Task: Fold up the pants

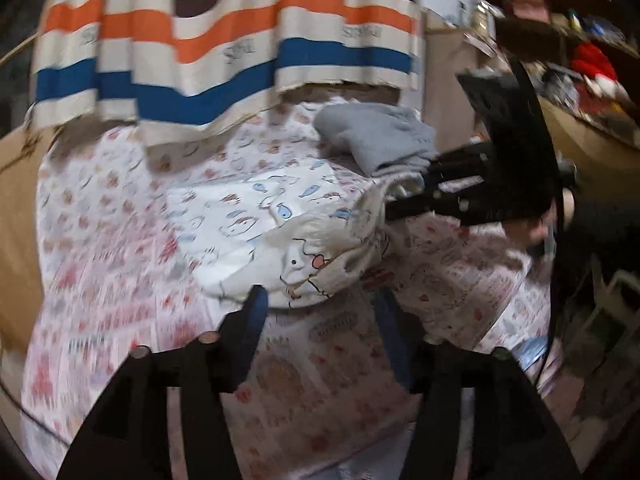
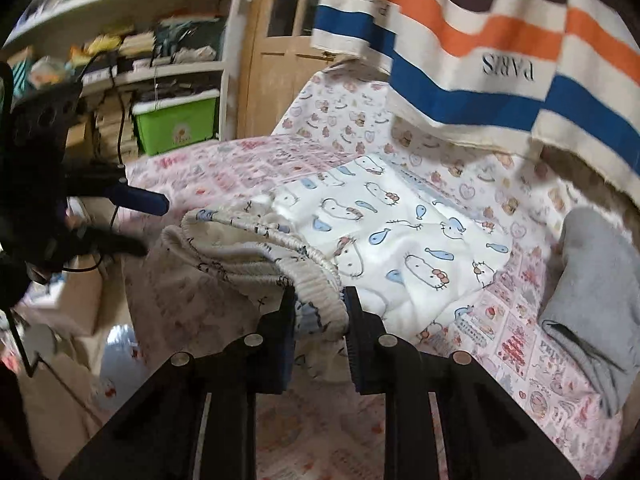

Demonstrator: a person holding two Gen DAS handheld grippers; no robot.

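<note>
White pants (image 2: 400,220) with a blue fish and cat print lie on the pink patterned sheet (image 2: 520,320), their legs flat toward the back. My right gripper (image 2: 320,298) is shut on the ribbed waistband (image 2: 256,240) and lifts its near edge off the sheet. In the left wrist view the pants (image 1: 248,216) lie just beyond my left gripper (image 1: 320,300), which stands open with nothing between its fingers. The right gripper (image 1: 396,204) reaches in from the right onto the bunched waistband. From the right wrist view the left gripper (image 2: 156,227) hangs open to the left of the waistband, apart from it.
A folded grey garment (image 2: 588,280) lies on the sheet at the right, seen at the back as a grey garment (image 1: 376,140) in the left wrist view. A striped towel (image 2: 480,60) hangs over the far side. Shelves (image 2: 120,40) and a green box (image 2: 176,124) stand at the left.
</note>
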